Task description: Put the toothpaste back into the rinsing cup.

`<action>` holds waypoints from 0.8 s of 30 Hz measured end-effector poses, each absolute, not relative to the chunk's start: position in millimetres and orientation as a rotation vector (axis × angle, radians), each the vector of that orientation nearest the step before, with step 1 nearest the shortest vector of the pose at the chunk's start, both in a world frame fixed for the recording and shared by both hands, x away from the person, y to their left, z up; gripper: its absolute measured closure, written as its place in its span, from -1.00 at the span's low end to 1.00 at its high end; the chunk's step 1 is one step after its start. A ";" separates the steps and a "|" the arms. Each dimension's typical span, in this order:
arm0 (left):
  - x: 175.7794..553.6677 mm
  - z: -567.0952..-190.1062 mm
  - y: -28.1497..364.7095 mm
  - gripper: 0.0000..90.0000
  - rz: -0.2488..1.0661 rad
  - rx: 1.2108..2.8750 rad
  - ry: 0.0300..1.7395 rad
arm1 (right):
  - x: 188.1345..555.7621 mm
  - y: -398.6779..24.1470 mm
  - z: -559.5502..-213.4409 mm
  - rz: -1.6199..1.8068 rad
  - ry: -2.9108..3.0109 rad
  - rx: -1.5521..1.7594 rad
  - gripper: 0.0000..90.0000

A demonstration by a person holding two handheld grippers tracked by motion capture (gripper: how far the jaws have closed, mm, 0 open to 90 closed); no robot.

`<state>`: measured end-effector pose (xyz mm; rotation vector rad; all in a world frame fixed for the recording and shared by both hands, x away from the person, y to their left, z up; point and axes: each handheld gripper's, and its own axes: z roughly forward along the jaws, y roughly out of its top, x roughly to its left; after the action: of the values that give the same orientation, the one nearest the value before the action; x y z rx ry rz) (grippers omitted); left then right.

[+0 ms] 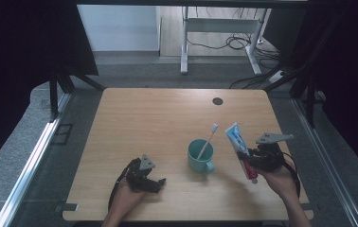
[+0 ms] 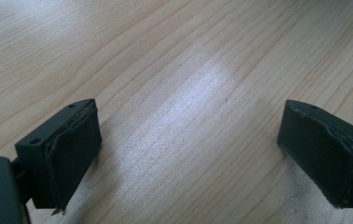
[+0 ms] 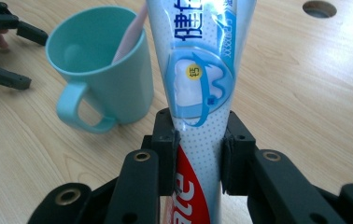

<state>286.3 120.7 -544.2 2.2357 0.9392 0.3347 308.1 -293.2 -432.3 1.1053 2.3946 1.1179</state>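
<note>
Low in frame, the right claw (image 3: pixel 198 158) clamps a toothpaste tube (image 3: pixel 198 70) mid-body, which could pivot and slip beside the mug (image 3: pixel 101 70), while the left claw (image 2: pixel 188 158) rests apart on the surface (image 2: pixel 188 70).

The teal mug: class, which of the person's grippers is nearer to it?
Right. The right gripper, clamped on the toothpaste tube, sits just beside the teal mug; the left gripper rests open, somewhat farther off.

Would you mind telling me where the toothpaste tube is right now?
In the high view, the toothpaste tube is at the table's right, clamped in the right gripper, just right of the teal cup.
</note>
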 end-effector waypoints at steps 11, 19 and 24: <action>286.3 -544.2 120.6 -0.86 0.335 2.236 0.940 | 305.8 -282.8 -417.9 1.199 2.363 1.048 0.58; 286.5 -544.1 120.8 -0.86 0.335 2.237 0.939 | 308.5 -272.0 -411.5 1.231 2.361 1.015 0.58; 286.5 -544.0 120.8 -0.86 0.332 2.238 0.940 | 311.6 -265.3 -406.3 1.251 2.353 1.006 0.58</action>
<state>286.5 120.8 -544.0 2.2383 0.9396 0.3319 311.6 -265.3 -406.3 1.0061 2.3535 1.2513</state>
